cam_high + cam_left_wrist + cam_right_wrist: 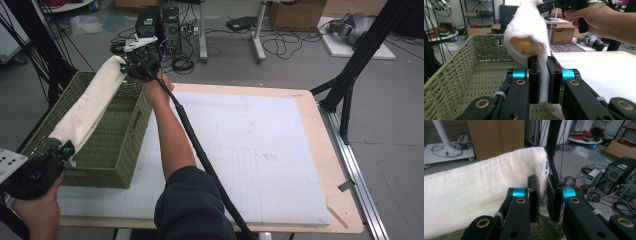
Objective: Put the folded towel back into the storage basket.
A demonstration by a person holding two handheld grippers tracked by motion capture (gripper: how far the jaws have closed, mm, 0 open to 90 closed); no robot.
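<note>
— Item and location?
— One rolled white terry towel (90,102), held in the air over the green woven plastic basket (117,150) at the table's left.

— Jaws?
— My left gripper (541,82) pinched the near end; my right gripper (542,200) pinched the far end.

— Progress?
— By my judgement, carried but not yet set down inside the basket.

— Orientation?
— Long axis ran away from me, far end higher.

High overhead; close tong cameras facing towel (529,32).
</note>
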